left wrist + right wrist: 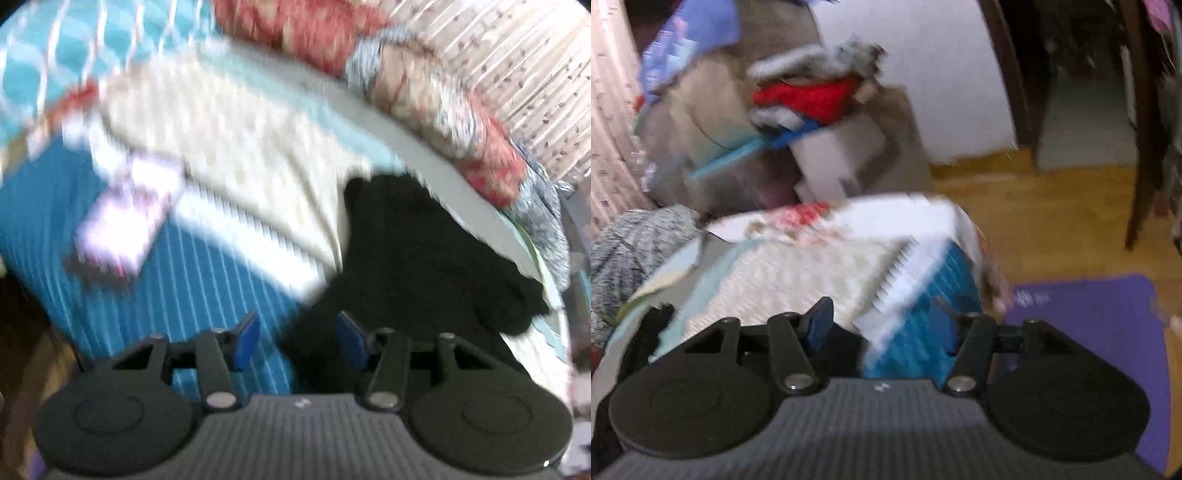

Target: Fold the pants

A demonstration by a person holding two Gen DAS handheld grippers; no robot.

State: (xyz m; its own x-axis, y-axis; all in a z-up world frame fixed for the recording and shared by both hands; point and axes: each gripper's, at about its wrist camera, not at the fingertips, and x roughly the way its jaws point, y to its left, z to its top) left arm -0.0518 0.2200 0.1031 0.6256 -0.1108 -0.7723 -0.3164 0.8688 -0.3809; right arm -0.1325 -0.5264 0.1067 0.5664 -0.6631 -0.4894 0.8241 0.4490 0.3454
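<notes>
Pants (413, 258) dark, heaped on bed (192, 280), left claw (300, 341) and right claw (882, 325) agape, empty

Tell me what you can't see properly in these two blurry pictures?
- Black pants, left wrist view: blur hides their shape and folds, and the left gripper covers their near edge.
- White card, left wrist view: too smeared to read.
- Clothes pile, right wrist view: blurred, so the items cannot be told apart.
- Pants, right wrist view: not seen beyond the right gripper.

The left black two-finger gripper (298, 341) with blue pads gapes, empty — the right black gripper (881, 328) likewise.
</notes>
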